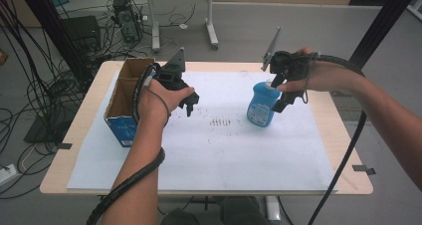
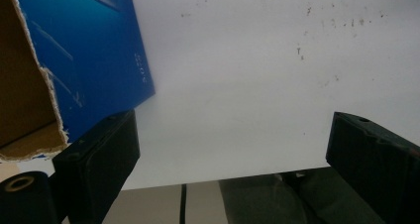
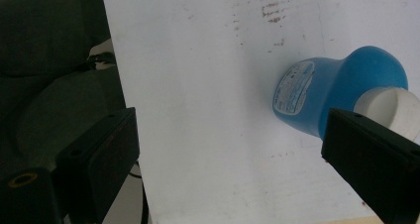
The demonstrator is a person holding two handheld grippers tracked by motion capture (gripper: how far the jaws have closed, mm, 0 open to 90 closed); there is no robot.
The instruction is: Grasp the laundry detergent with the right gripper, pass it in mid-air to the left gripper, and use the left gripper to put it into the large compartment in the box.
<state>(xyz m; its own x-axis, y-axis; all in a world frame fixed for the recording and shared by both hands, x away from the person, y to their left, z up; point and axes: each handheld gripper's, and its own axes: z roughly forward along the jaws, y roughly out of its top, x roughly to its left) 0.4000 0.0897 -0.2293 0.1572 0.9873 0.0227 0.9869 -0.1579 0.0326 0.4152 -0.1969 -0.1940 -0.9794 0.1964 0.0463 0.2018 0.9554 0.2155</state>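
Observation:
A blue bottle [image 1: 262, 105] with a white cap stands upright on the white sheet [image 1: 224, 155], right of centre. My right gripper [image 1: 280, 92] hovers at its cap from the right, open. In the right gripper view the bottle [image 3: 317, 90] sits beside the right jaw, not between the jaws, and its white cap [image 3: 381, 105] is partly hidden behind that jaw; the right gripper [image 3: 230, 159] holds nothing. An open blue cardboard box [image 1: 124, 98] stands at the left. My left gripper [image 1: 185, 99] hangs open just right of the box. Its blue wall [image 2: 94, 50] shows beside the empty left gripper [image 2: 233, 154].
Dark smudges [image 1: 219, 121] mark the middle of the sheet. The wooden table [image 1: 348, 150] shows bare around the sheet's edges. Behind the table stand white desk legs [image 1: 211, 31], a computer case [image 1: 127, 21] and tangled cables [image 1: 30, 85] on the floor.

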